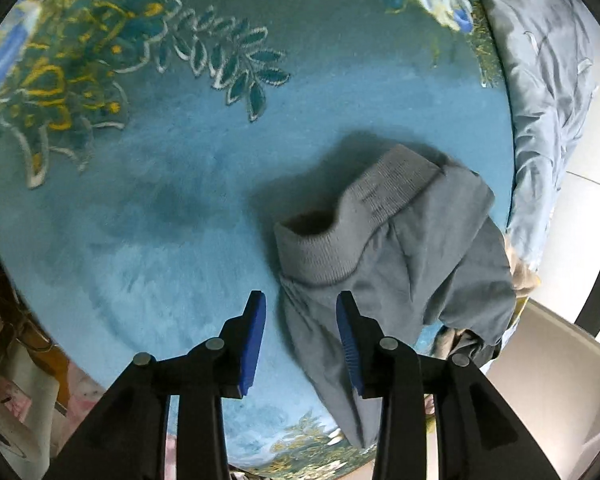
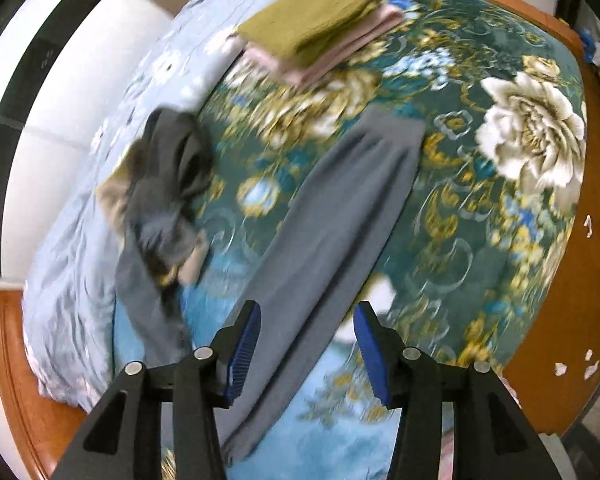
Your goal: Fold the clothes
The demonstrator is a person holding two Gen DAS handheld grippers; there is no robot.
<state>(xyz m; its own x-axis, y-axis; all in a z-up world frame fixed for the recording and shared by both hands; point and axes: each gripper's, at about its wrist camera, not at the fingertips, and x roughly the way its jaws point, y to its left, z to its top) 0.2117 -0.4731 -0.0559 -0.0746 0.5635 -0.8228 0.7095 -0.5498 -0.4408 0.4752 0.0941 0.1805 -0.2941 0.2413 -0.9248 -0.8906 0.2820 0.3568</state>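
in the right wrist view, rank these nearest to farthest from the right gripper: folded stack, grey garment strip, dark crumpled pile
From the right gripper:
1. grey garment strip, running between the fingers and beyond
2. dark crumpled pile, off to the left
3. folded stack, at the bed's far end

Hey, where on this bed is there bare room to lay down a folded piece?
Free: the plain blue blanket patch between the teal leaf embroidery and the grey ribbed-cuff trousers. Crowded: the pale blue quilt side, with the dark crumpled clothes heap, and the olive-and-pink folded stack.

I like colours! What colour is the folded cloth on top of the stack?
Olive green folded cloth, best seen in the right wrist view.
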